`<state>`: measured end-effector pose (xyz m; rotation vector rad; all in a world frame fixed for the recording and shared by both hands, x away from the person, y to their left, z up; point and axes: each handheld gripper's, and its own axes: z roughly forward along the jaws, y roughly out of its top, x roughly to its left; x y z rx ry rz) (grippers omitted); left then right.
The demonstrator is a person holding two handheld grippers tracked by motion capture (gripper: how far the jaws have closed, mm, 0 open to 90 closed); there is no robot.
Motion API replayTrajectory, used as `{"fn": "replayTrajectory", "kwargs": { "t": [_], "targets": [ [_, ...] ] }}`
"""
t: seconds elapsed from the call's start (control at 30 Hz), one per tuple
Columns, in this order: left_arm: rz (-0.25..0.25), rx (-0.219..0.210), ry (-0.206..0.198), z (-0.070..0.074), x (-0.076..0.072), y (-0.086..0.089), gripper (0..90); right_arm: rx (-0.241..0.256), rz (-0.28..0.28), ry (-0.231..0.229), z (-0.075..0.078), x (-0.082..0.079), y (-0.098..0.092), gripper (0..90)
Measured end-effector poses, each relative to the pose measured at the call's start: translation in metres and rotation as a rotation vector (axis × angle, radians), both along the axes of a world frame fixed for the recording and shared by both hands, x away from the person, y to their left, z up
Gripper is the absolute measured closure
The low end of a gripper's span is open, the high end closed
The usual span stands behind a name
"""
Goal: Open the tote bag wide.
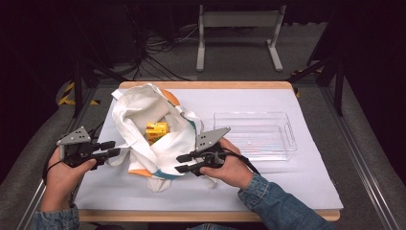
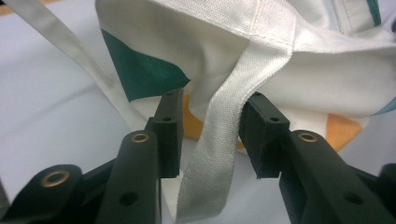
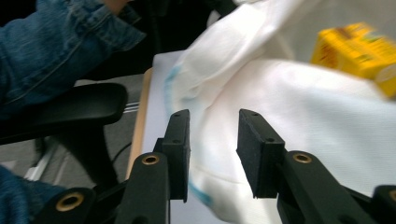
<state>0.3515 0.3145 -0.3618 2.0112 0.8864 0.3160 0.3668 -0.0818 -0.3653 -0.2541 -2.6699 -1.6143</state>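
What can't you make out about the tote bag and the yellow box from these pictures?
- Yellow box: print too small in the high view, blurred in the right gripper view.
- Tote bag: cloth folds hide any other contents.
- Bag strap: its lower end is cut off by the left gripper view's bottom edge.

A: Bag (image 1: 143, 112)? Woven cloth, matt, coarse strap (image 2: 219, 135).
B: Box (image 1: 156, 131) glossy card. Bin (image 1: 253, 134) clear glossy plastic. Tabletop (image 1: 287, 191) matt white sheet, wood edge. Gripper pads (image 3: 180, 140) matt black.
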Motion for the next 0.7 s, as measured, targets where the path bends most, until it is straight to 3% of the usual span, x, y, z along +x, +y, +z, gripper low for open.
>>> {"fn": "replayTrajectory", "kwargs": {
  "t": [0.17, 0.23, 0.33, 0.43, 0.57, 0.7],
  "targets": [
    [0.018, -0.042, -0.049, 0.013, -0.01, 0.008, 50.5, 0.052, -0.064, -0.041, 0.015, 0.008, -0.011, 61.5],
    [0.048, -0.082, -0.06, 0.018, -0.014, 0.01, 48.1, 0.07, -0.095, -0.065, 0.021, 0.012, -0.015, 60.4],
    [0.087, -0.094, -0.095, 0.025, -0.018, 0.013, 46.7, 0.118, -0.134, -0.064, 0.029, 0.019, -0.021, 57.0],
    [0.116, -0.13, -0.134, 0.03, -0.02, 0.01, 45.3, 0.136, -0.185, -0.101, 0.035, 0.027, -0.024, 53.4],
    [0.156, -0.159, -0.164, 0.032, -0.012, 0.0, 41.3, 0.144, -0.252, -0.14, 0.04, 0.039, -0.024, 49.5],
    [0.178, -0.121, -0.142, 0.027, 0.003, -0.015, 37.8, 0.132, -0.297, -0.181, 0.041, 0.051, -0.021, 48.6]
  ]
}}
